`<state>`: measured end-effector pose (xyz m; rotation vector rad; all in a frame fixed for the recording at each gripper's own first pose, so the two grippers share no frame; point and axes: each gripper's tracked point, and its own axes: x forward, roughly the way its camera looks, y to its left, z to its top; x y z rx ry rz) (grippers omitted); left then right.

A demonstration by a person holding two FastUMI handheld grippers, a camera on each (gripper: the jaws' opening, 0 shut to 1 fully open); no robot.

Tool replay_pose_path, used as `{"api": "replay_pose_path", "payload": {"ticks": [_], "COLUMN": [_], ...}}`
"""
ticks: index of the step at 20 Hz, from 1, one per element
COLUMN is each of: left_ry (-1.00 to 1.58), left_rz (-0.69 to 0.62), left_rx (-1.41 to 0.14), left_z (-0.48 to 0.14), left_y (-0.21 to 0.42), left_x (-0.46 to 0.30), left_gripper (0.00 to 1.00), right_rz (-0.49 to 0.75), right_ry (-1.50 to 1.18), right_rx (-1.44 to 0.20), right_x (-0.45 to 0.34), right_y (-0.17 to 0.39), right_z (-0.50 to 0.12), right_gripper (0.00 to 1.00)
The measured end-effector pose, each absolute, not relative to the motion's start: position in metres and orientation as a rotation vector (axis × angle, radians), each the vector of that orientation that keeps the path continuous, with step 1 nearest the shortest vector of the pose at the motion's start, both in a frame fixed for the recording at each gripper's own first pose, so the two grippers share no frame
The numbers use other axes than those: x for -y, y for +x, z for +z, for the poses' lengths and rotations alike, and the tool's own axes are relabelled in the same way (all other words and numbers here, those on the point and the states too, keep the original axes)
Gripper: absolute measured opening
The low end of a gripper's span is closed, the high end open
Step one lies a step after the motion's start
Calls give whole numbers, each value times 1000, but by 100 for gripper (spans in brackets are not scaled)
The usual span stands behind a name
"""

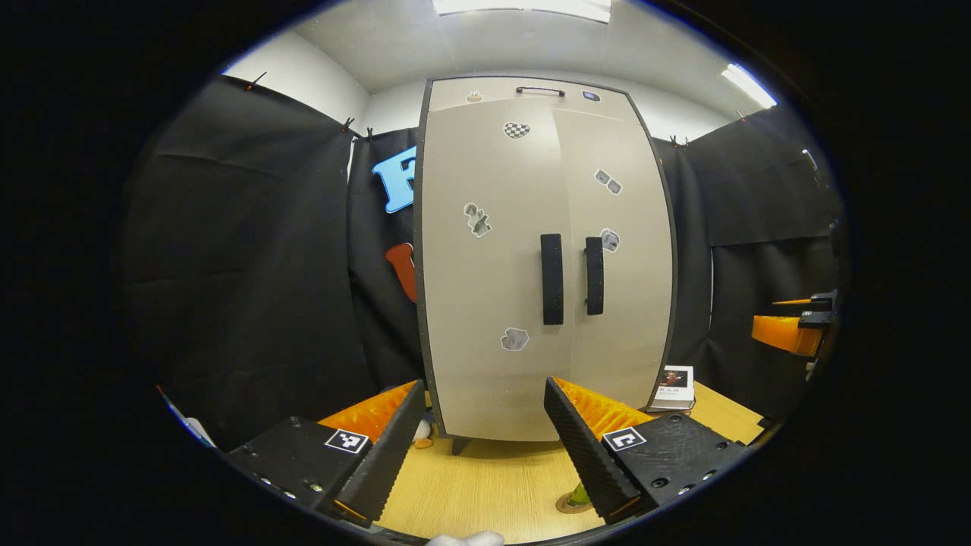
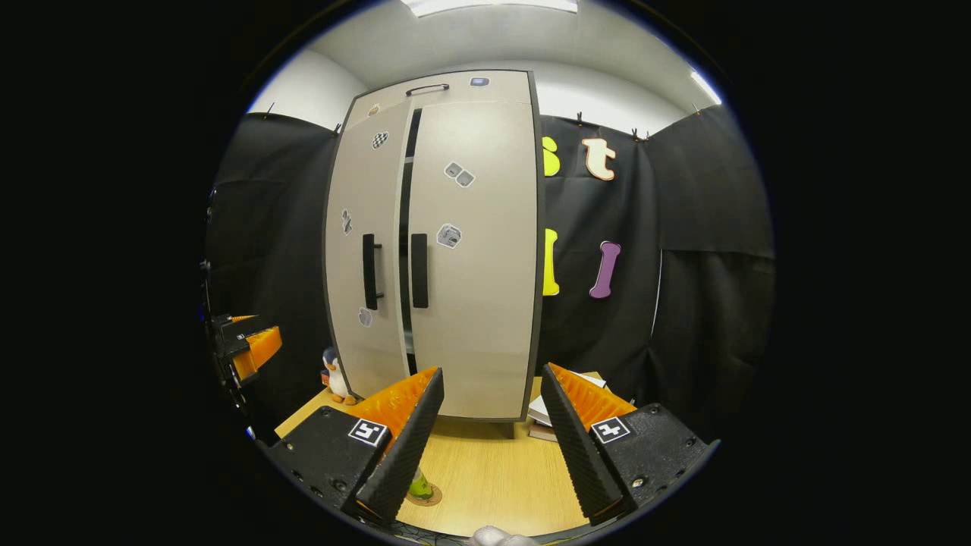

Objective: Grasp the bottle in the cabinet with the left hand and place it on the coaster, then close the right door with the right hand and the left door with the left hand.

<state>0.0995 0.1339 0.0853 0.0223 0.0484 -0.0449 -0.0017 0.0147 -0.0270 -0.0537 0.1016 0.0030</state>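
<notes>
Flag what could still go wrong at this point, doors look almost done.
1. In the right gripper view a dark gap shows between the left door and right door; it may end up not fully shut.
2. The bottle on its coaster stands right beside the right claw; lowering that claw could tip it.

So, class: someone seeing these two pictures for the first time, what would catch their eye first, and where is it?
The tall pale cabinet stands mid-scene on the wooden table, stickers dotting its doors and two dark handles side by side. From the right gripper view a dark gap shows between the doors. A toy penguin stands by the cabinet's left foot.
</notes>
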Motion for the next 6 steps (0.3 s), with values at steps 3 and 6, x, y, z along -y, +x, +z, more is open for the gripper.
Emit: {"api": "replay_pose_path", "payload": {"ticks": [3, 6], "left_ry": [25, 25], "left_rz": [-50, -53], "left_rx": [-50, -51], "left_z": [84, 85], "left_y": [100, 100], "left_x": [-131, -132], "left_gripper": [96, 96], "right_rz": [5, 7], "right_ry": [-58, -62], "right_rx": [-101, -98], "right_x": [-16, -17], "right_y": [-2, -1], "right_z": [-26, -25], "right_gripper": [80, 80]}}
